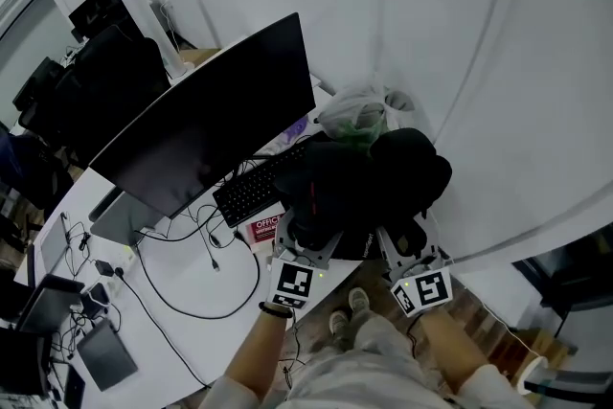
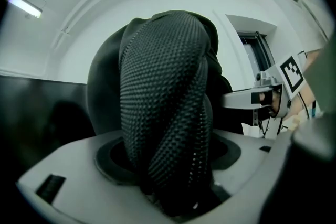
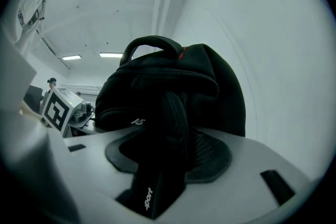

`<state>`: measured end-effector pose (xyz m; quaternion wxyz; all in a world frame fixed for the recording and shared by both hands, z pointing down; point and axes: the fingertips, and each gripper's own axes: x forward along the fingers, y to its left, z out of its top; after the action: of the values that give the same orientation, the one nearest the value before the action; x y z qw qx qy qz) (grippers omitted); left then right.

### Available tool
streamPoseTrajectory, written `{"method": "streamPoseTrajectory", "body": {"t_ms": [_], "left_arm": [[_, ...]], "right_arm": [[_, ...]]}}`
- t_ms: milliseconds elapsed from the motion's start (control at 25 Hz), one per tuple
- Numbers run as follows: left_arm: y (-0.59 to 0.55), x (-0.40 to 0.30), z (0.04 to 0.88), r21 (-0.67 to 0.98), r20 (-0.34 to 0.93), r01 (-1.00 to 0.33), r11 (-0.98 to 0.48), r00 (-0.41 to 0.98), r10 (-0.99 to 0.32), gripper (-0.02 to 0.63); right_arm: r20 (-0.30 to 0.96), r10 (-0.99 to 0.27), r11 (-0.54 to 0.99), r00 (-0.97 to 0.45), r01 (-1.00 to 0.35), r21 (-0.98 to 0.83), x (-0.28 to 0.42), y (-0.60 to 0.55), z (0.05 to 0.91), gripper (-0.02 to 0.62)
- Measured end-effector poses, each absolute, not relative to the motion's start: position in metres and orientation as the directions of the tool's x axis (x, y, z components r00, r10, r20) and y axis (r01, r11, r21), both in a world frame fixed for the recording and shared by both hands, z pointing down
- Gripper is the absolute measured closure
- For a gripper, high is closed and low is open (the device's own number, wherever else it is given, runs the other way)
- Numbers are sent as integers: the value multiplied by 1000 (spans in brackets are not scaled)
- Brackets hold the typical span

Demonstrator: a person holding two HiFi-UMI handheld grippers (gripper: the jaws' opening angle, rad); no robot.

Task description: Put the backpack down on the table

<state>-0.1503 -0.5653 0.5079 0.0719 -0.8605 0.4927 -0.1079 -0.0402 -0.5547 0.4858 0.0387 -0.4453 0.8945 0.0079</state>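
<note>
A black backpack (image 1: pixel 369 182) rests on the right end of the white table (image 1: pixel 182 326), against the wall. My left gripper (image 1: pixel 308 246) reaches it from the near side, and a black mesh shoulder strap (image 2: pixel 163 113) runs up between its wide-set jaws in the left gripper view. My right gripper (image 1: pixel 402 249) stands beside it, open, with a second padded strap (image 3: pixel 168 165) lying loose in its gap (image 3: pixel 168 162). In the right gripper view the backpack body (image 3: pixel 173 86) stands upright with its top handle up. Neither pair of pads visibly presses on a strap.
A large dark monitor (image 1: pixel 211 120) and a black keyboard (image 1: pixel 251 189) sit just left of the backpack. A plastic bag (image 1: pixel 354 115) lies behind it. A red booklet (image 1: pixel 266 227), cables (image 1: pixel 206 278) and small devices (image 1: pixel 101 354) cover the table's left part. A white wall runs along the right.
</note>
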Motion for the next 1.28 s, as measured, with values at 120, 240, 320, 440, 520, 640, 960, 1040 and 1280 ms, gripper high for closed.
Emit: {"method": "streamPoseTrajectory", "body": {"t_ms": [120,240,320,440,520,640,960,1040,1280], "left_arm": [[-553,-151,505,-249,109,-827,-503,492,-864,286],[-541,-151,501,-284,102,-819,-498,491,-865,265],[-533,-155,503,-306,111,-819,-485,476,-873,255],[-519,-170,507,-314,119,-843,-437,421,-899,252],[-505,-184,505,-310,101,-871,-381,368,-924,252],[-473,-195,490,-293,48,-905,-308,308,-950,252],[-361,-152,435,-233,-70,-948,-217,238,-969,460],[-332,-138,431,-237,-84,-951,-199,224,-971,495],[-250,-98,431,-248,-63,-948,-198,220,-973,597]], "right_arm": [[-65,-799,598,-597,-801,6,-33,-543,490,410],[-61,-804,592,-591,-806,3,-24,-531,492,410],[-67,-807,588,-587,-809,-6,-19,-521,490,410],[-74,-807,588,-586,-809,-1,-9,-506,489,410],[-73,-805,590,-588,-807,-6,-2,-494,489,410],[-82,-810,583,-581,-812,-7,16,-464,486,410],[-147,-830,547,-537,-836,-36,85,-356,467,423],[-171,-834,539,-525,-841,-46,104,-325,459,470],[-206,-833,533,-513,-845,-50,149,-237,442,555]]}}
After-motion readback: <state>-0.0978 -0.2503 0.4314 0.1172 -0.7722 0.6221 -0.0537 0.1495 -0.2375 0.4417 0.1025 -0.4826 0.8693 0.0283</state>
